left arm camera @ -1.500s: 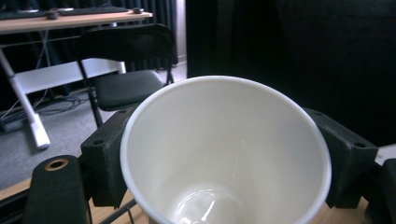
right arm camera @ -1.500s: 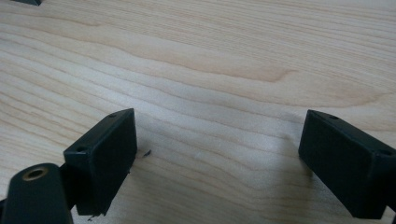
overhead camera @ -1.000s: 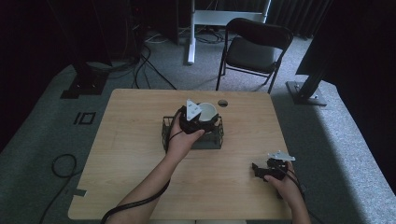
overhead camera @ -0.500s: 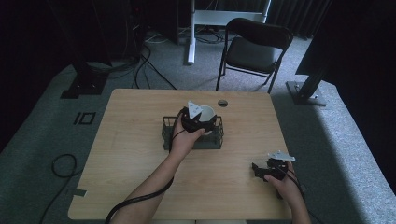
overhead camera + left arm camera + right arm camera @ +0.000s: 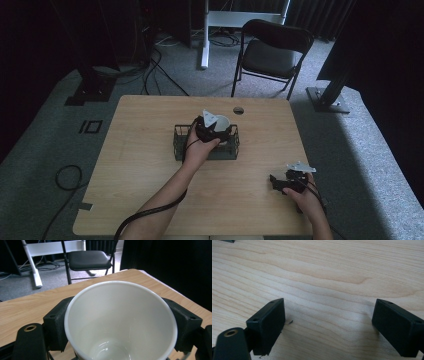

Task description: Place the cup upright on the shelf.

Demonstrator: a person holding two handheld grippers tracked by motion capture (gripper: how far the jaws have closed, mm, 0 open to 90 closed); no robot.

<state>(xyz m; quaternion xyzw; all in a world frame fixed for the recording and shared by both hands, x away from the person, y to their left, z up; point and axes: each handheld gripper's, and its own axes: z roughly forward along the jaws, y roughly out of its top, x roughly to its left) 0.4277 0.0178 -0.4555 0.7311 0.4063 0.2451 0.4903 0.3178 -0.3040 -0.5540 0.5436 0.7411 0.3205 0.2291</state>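
A white cup [image 5: 120, 320] stands upright between the two black jaws in the left gripper view, mouth up and empty. My left gripper [image 5: 212, 129] is shut on this cup [image 5: 221, 122] and holds it over a dark wire basket [image 5: 181, 146] at the middle of the table. My right gripper [image 5: 280, 182] rests low at the table's near right corner. In the right gripper view its jaws stand wide apart, so the gripper [image 5: 329, 325] is open with only bare wood between them.
The light wooden table [image 5: 140, 125] has a small round hole [image 5: 238, 110] near its far edge. A black folding chair [image 5: 270, 52] stands behind it, beside a white stand leg [image 5: 204, 45]. Cables [image 5: 65, 175] lie on the grey floor at the left.
My left gripper has sunk a little with the cup, lower over the wire basket. The right gripper has stayed where it was.
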